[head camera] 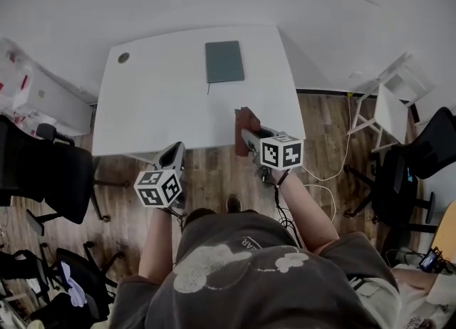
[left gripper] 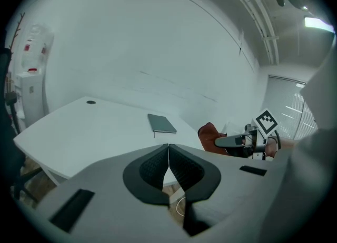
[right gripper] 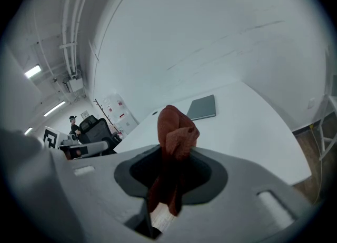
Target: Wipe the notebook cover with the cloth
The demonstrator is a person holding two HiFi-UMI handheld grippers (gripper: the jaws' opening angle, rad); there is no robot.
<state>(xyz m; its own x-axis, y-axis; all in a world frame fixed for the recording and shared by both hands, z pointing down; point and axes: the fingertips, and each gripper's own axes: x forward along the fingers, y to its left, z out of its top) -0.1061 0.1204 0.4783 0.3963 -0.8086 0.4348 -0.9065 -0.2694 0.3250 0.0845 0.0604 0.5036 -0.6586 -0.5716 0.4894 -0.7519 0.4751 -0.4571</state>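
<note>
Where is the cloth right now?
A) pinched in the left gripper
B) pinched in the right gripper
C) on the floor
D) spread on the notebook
B: the red-brown cloth sits clamped between the right gripper's jaws, clear of the notebook.

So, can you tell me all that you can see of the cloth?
The cloth is reddish-brown and looks like soft, thick fabric. It is bunched into a crumpled wad, not spread flat. The right claw pinches it: one lump sticks up past the jaws, and folds hang down between them. It is held at the near right edge of the white table, and appears to be above it. The claw alone seems to touch it. It is well apart from the notebook, which lies at the far side.
</note>
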